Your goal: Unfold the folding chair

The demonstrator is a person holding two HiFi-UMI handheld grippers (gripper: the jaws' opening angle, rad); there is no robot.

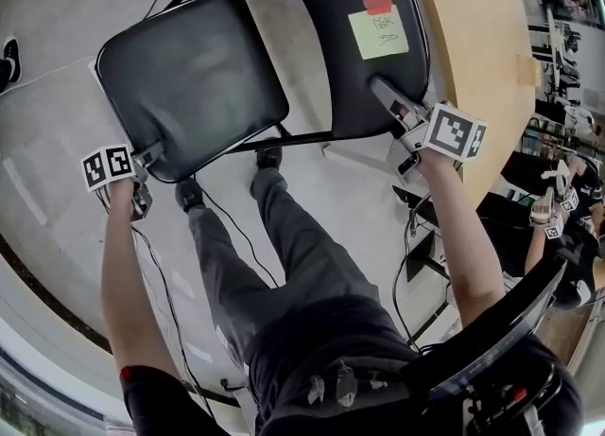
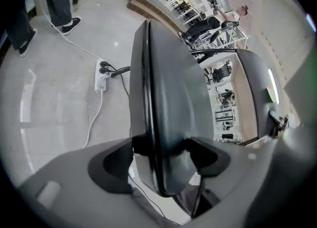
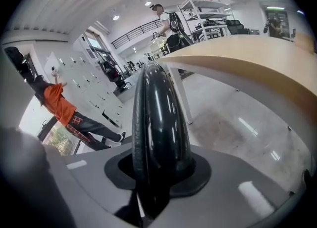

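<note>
— Dark trousers (image 1: 284, 245) of the person come nearest, seen from straight above. What does the left gripper (image 1: 151, 153) have?
— It is clenched on the near edge of the seat (image 1: 180, 94) of the folding chair (image 1: 217, 56). Its own view shows the seat's rim filling the space between the two pads, with both pressed against it.
— And the right gripper (image 1: 386, 94)?
— Clamped on the near edge of the backrest (image 1: 321, 46), the glossy black rim squeezed between its jaws.
— Where does the chair lie from them?
— Straight ahead of both. The seat spreads out beyond the left gripper and the backrest beyond the right one, the two panels angled apart.
— Anything on the backrest?
— A yellow sticky note (image 1: 378, 32) with a red tab (image 1: 378, 4) above it, just past the right gripper's tips.
— And around that?
— A wooden desk (image 1: 463, 46) runs to the right of the right gripper. A white power strip (image 2: 100, 81) lies on the floor (image 1: 57, 141), ahead and to the left of the left gripper.
</note>
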